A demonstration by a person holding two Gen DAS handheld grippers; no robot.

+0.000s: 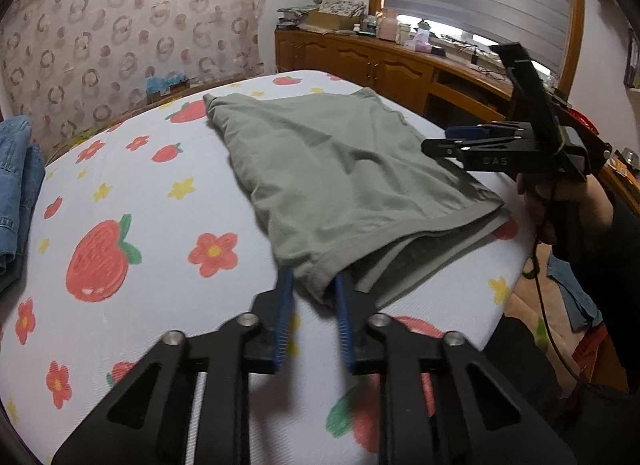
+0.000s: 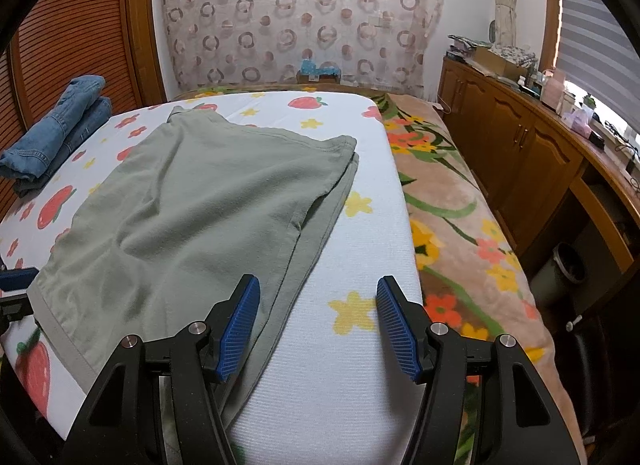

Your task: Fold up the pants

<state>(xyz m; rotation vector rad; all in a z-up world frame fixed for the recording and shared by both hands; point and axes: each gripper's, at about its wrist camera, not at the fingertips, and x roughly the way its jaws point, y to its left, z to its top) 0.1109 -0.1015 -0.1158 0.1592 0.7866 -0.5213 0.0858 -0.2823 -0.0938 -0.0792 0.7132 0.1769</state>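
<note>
The grey-green pants (image 1: 332, 169) lie folded on the white mat with strawberry and flower print (image 1: 132, 193). My left gripper (image 1: 314, 285) has its blue pads on either side of the near hem corner with a gap; the jaws are open around the cloth. My right gripper (image 2: 316, 297) is open wide and empty, hovering over the mat just right of the pants' (image 2: 200, 205) side edge. The right gripper also shows in the left wrist view (image 1: 460, 141) above the pants' right edge.
Folded blue jeans (image 2: 56, 137) lie at the mat's left edge. A floral blanket (image 2: 452, 201) covers the bed right of the mat. A wooden cabinet (image 2: 512, 153) with clutter runs along the right wall; a bin (image 2: 560, 269) stands below.
</note>
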